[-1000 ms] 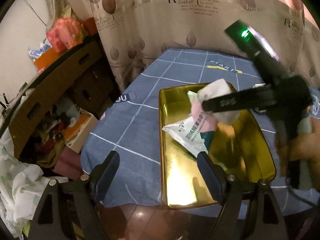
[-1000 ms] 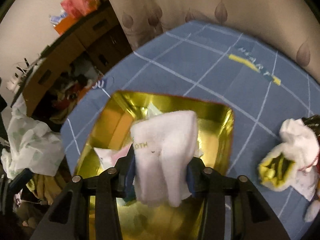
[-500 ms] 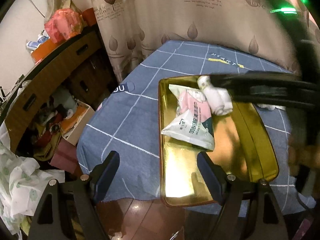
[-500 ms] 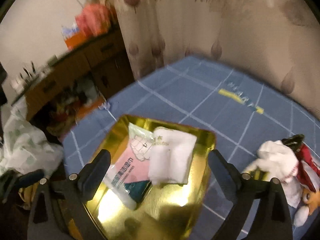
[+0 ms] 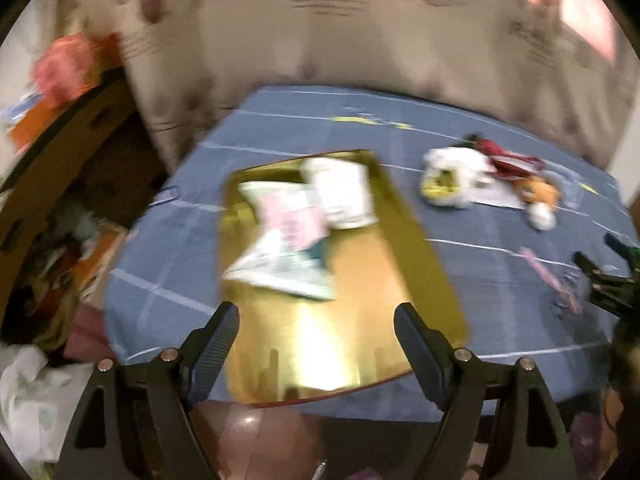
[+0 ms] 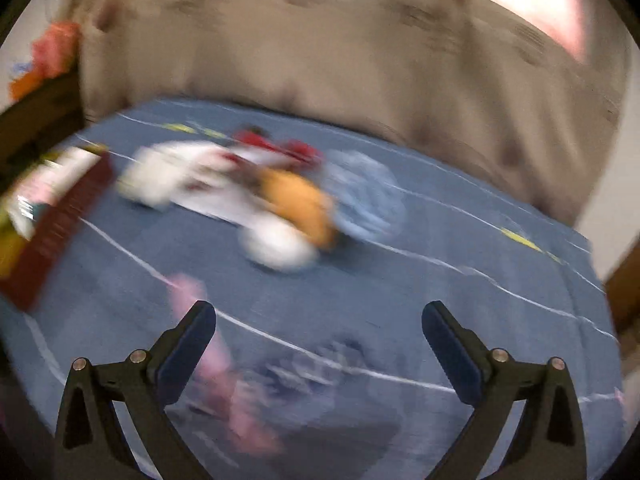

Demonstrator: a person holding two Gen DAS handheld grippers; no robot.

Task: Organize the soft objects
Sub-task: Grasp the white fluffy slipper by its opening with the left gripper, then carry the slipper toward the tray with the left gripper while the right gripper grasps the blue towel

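A gold tray point(image 5: 360, 300) lies on the blue tablecloth and holds a folded white cloth point(image 5: 344, 196) and a white-pink packet point(image 5: 284, 248). My left gripper point(image 5: 316, 344) is open and empty over the tray's near end. A white, red and orange plush toy point(image 5: 488, 176) lies to the right of the tray; it is blurred in the right wrist view point(image 6: 256, 188). My right gripper point(image 6: 318, 344) is open and empty above a pink and dark flat item point(image 6: 240, 396) on the cloth. The right gripper shows at the left wrist view's right edge point(image 5: 612, 284).
A curtain point(image 5: 360, 32) hangs behind the table. A wooden cabinet point(image 5: 60, 128) and floor clutter point(image 5: 48, 264) stand left of the table. The tray's edge point(image 6: 52, 232) shows at the left of the right wrist view. Both views are motion-blurred.
My right gripper opened, left the white cloth in the tray, and swung right toward the plush toy. My left gripper stayed open and turned to the right.
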